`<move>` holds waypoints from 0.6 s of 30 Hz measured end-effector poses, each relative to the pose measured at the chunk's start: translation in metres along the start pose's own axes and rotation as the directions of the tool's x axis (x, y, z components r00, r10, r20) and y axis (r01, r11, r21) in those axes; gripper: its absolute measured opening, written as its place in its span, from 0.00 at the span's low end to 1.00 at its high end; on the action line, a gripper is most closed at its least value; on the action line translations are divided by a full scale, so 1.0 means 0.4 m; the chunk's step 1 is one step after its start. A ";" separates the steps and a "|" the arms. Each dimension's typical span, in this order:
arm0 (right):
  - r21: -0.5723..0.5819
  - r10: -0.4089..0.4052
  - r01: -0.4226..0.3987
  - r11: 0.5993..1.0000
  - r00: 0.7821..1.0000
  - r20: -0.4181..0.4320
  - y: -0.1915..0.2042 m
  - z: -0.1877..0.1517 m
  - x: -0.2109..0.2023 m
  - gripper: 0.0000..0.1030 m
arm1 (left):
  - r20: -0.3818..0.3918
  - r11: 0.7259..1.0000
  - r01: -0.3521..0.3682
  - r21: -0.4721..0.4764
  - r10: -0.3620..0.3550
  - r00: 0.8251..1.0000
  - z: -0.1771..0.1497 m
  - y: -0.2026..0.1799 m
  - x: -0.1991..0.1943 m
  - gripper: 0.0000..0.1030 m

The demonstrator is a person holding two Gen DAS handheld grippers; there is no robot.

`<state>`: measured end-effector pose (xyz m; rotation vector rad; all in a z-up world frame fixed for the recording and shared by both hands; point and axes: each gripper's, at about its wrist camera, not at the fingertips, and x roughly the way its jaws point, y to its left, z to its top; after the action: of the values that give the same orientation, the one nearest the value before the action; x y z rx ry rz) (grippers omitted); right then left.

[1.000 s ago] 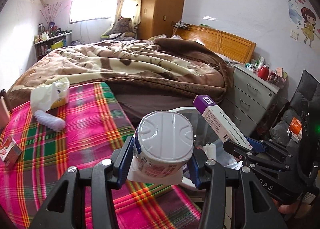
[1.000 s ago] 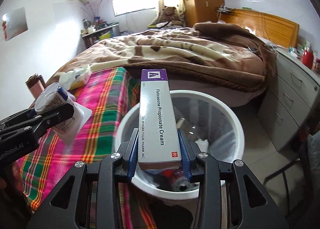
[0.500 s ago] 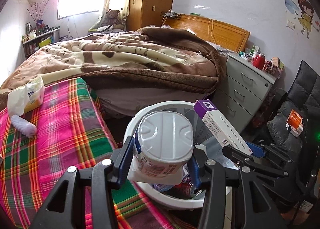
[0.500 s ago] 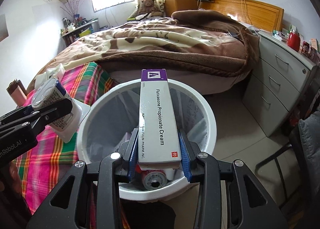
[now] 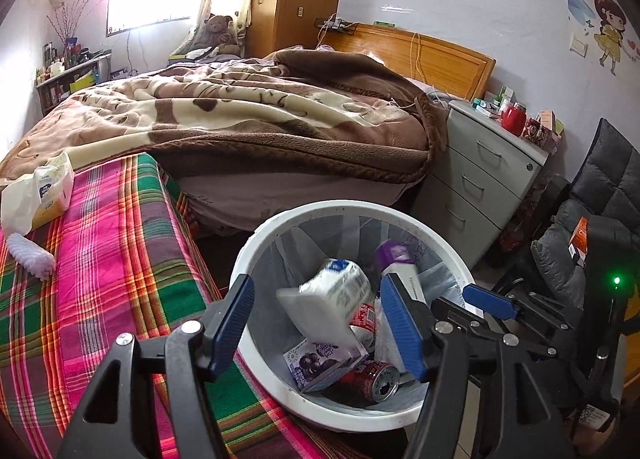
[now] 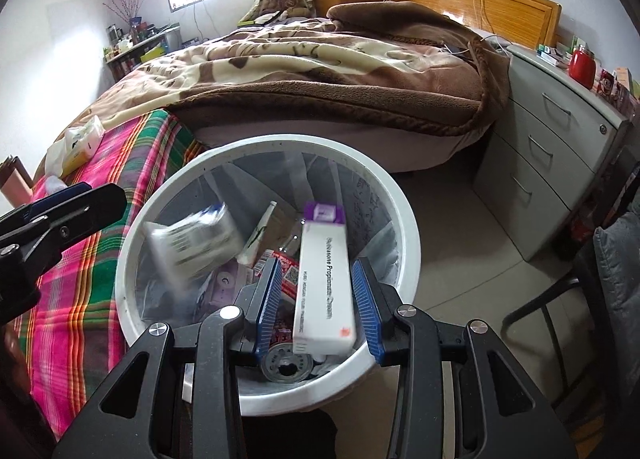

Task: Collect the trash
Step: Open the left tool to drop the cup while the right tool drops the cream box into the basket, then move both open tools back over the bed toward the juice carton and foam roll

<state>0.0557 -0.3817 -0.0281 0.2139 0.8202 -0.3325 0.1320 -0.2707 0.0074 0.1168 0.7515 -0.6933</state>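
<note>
A white trash bin [image 5: 256, 343] [image 6: 404, 227] stands beside the plaid-covered bed, holding cans and cartons. My left gripper [image 5: 316, 323] is open above it; a white yogurt cup [image 5: 332, 295] [image 6: 192, 239] is blurred, falling into the bin. My right gripper [image 6: 316, 295] is open too; the white and purple cream box [image 6: 324, 279] [image 5: 396, 263] is loose between its pads, dropping into the bin. Each gripper shows in the other's view, the right one [image 5: 488, 303] and the left one [image 6: 60, 211].
A tissue pack [image 5: 44, 195] and a white brush [image 5: 30, 255] lie on the plaid blanket [image 5: 100, 279]. A bed with a brown blanket [image 5: 240, 119] is behind the bin. A grey drawer unit [image 5: 480, 175] and a dark chair [image 5: 592, 219] stand at the right.
Both grippers moved over the bin and opened. The yogurt cup and the cream box left the jaws and are falling in.
</note>
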 end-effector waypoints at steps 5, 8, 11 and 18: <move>-0.007 0.004 -0.004 1.000 1.000 0.013 0.008 0.002 -0.013 0.49 | 0.013 1.000 -0.001 -0.015 0.002 1.000 -0.002 0.017 -0.015 0.70; -0.011 0.005 -0.005 1.000 1.000 0.021 0.014 0.006 -0.016 0.49 | 0.015 1.000 -0.006 -0.023 0.006 1.000 -0.007 0.030 -0.025 0.70; -0.014 0.018 -0.018 1.000 0.999 0.029 0.026 0.007 -0.022 0.49 | 0.021 0.999 -0.008 -0.032 0.008 1.000 -0.011 0.044 -0.039 0.70; -0.026 0.045 -0.043 0.999 0.997 0.059 0.058 0.018 -0.035 0.49 | 0.049 0.998 -0.030 -0.055 0.033 0.998 -0.014 0.081 -0.079 0.70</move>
<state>0.0601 -0.3596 -0.0116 0.1980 0.7590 -0.2863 0.1322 -0.2270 0.0197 0.0610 0.7187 -0.6431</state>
